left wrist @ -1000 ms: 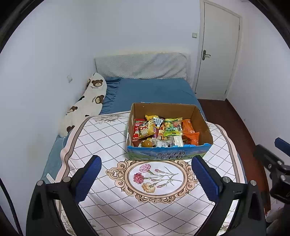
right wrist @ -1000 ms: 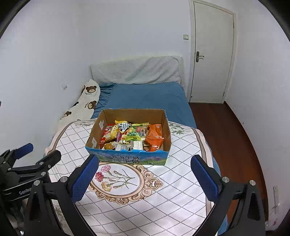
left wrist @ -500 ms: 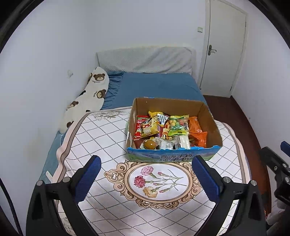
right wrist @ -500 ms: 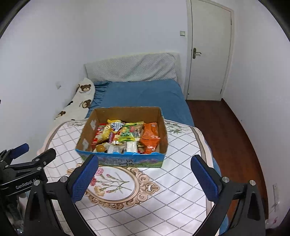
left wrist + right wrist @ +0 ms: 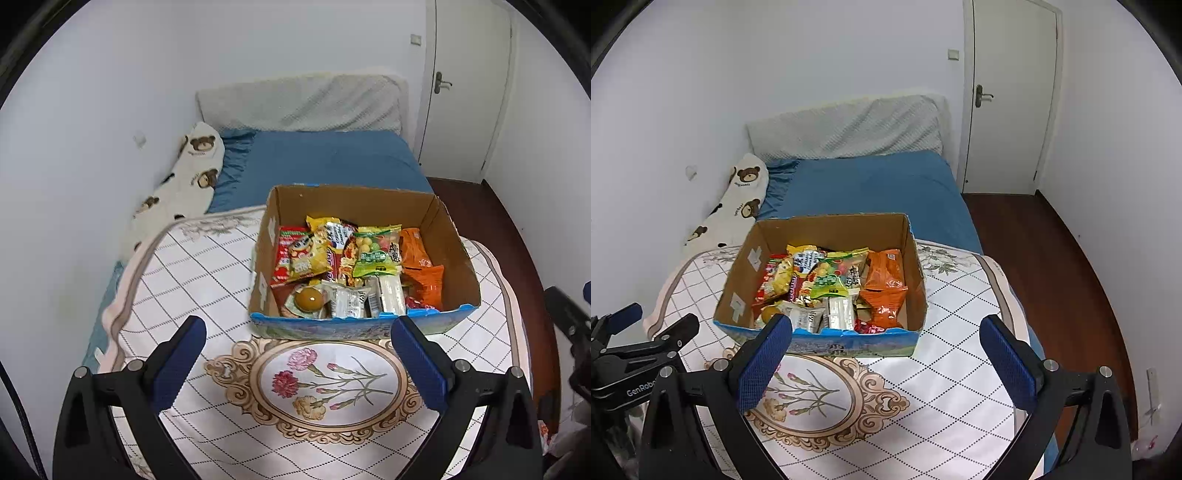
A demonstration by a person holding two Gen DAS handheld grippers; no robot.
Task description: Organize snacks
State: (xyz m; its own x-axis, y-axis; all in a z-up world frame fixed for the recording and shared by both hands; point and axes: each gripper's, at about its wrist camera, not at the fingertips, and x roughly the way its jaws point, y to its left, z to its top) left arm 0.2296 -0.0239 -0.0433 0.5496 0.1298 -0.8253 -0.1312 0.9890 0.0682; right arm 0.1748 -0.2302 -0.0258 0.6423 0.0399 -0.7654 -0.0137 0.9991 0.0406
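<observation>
Open brown cardboard box with blue printed front (image 5: pixel 364 326) sits on white quilted flower-print blanket (image 5: pixel 207 266). Mixed bright snack packets (image 5: pixel 354 266) all inside box, none on blanket around it. My left gripper (image 5: pixel 295 363) and right gripper (image 5: pixel 884 360) both spread wide, empty, short of box's front. Over last second box grew larger in both views: I've closed in. Fits sorting ahead or finished alike.

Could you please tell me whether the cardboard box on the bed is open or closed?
Open. The cardboard box has no lid or flaps over its top, so the snack packets inside show from above.
</observation>
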